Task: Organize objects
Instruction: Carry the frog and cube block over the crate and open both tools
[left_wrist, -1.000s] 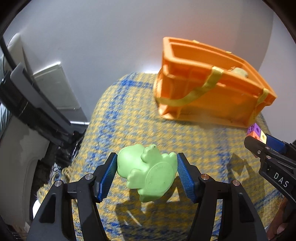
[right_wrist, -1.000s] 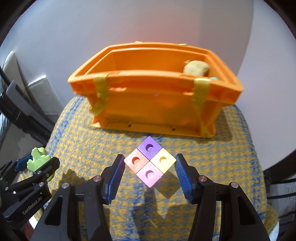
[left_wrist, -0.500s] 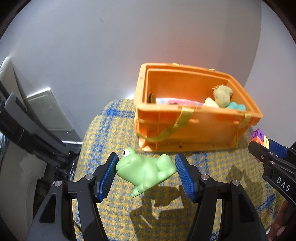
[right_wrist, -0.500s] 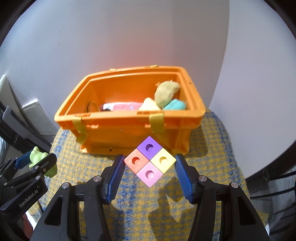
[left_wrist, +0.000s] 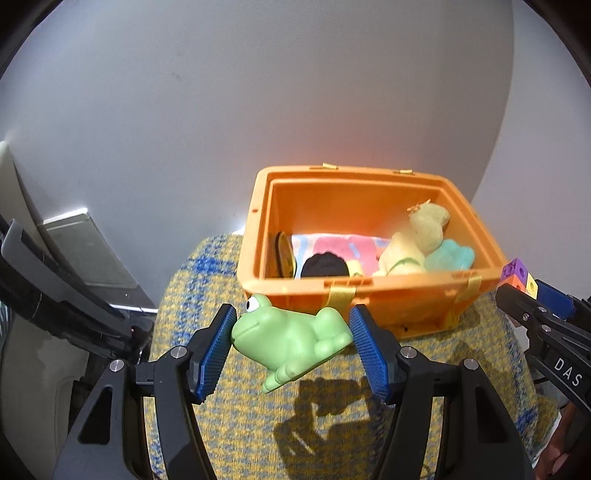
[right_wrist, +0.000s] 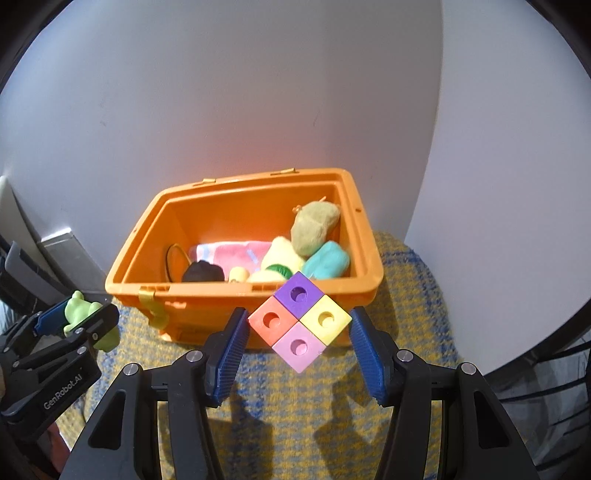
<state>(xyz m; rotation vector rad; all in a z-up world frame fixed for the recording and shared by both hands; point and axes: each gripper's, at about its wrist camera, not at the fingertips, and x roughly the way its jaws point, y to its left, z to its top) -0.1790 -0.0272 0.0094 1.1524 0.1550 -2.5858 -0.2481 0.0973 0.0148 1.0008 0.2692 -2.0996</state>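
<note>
left wrist view: the left gripper (left_wrist: 291, 341) grasps a green toy frog (left_wrist: 288, 334) between its blue ribbed pads, the frog's snout against the left pad and its hind end against the right one. the frog lies tilted, one white eye up, and hangs clear above a yellow-and-blue checked cloth (left_wrist: 221, 424) where its shadow falls. beyond it an open orange plastic bin (left_wrist: 369, 306) with yellow straps stands on the cloth against a pale wall. inside the bin lie a pink striped cloth (left_wrist: 343, 247), a black round object (left_wrist: 325, 266), a tan plush toy (left_wrist: 428, 225), a pale yellow plush (left_wrist: 400, 256) and a teal soft piece (left_wrist: 448, 256). at the right edge the right gripper (left_wrist: 532, 291) shows with coloured cubes at its tips.

right wrist view: the right gripper (right_wrist: 299, 332) is clenched on a block of four joined cubes (right_wrist: 300, 326), purple, orange, yellow and pink, each with a round hole, turned corner-up like a diamond, its side corners at the pads. the block is held above the cloth (right_wrist: 406, 314), in front of the near wall of the bin (right_wrist: 207, 314). the left gripper (right_wrist: 79, 319) with the frog (right_wrist: 79, 306) appears at lower left, beside the bin's left corner.
</note>
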